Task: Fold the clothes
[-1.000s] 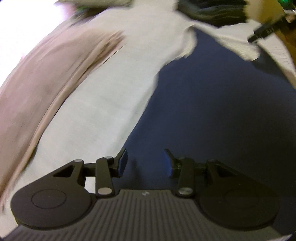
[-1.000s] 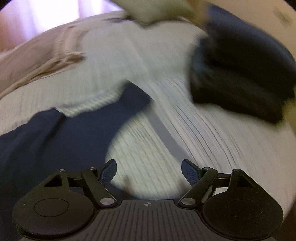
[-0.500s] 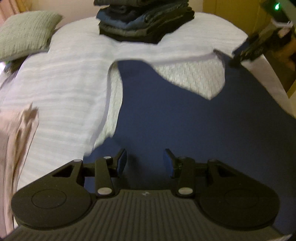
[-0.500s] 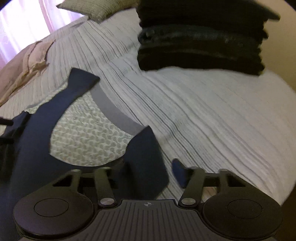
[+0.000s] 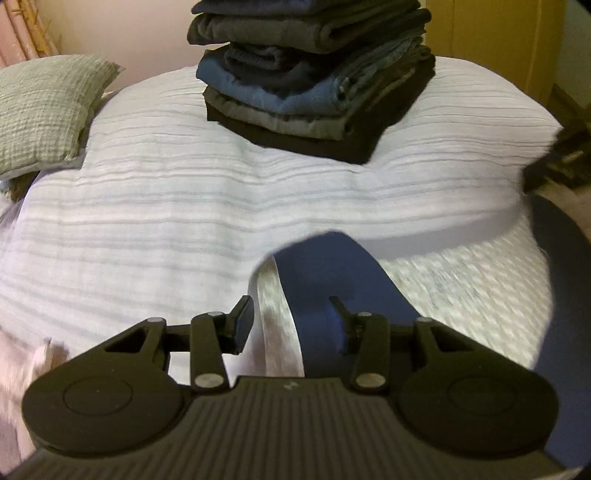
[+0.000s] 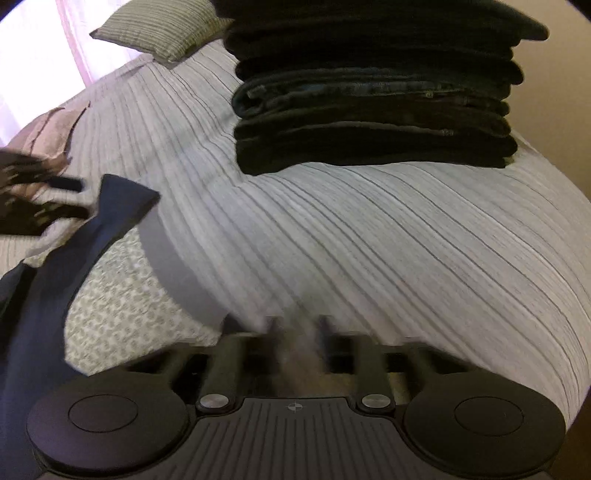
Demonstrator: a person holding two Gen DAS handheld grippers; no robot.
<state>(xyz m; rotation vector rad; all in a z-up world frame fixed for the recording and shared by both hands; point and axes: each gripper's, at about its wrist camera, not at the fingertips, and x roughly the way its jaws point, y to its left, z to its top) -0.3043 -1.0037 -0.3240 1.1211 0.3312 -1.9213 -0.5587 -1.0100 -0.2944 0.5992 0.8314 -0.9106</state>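
The bed (image 5: 147,206) wears a pale ribbed cover. A stack (image 5: 314,74) of folded dark clothes sits on it. Left of the stack lies a green pillow (image 5: 44,110). Nearer than the stack, a navy garment (image 5: 332,280) with a patterned lining is spread out. Far left of the stack, a pinkish cloth (image 6: 55,125) lies crumpled.

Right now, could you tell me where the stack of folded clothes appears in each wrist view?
Left wrist: stack of folded clothes at top centre, on the striped bedspread.
Right wrist: top, right of centre.
Shared landmark: green pillow, upper left of the stack in both views.
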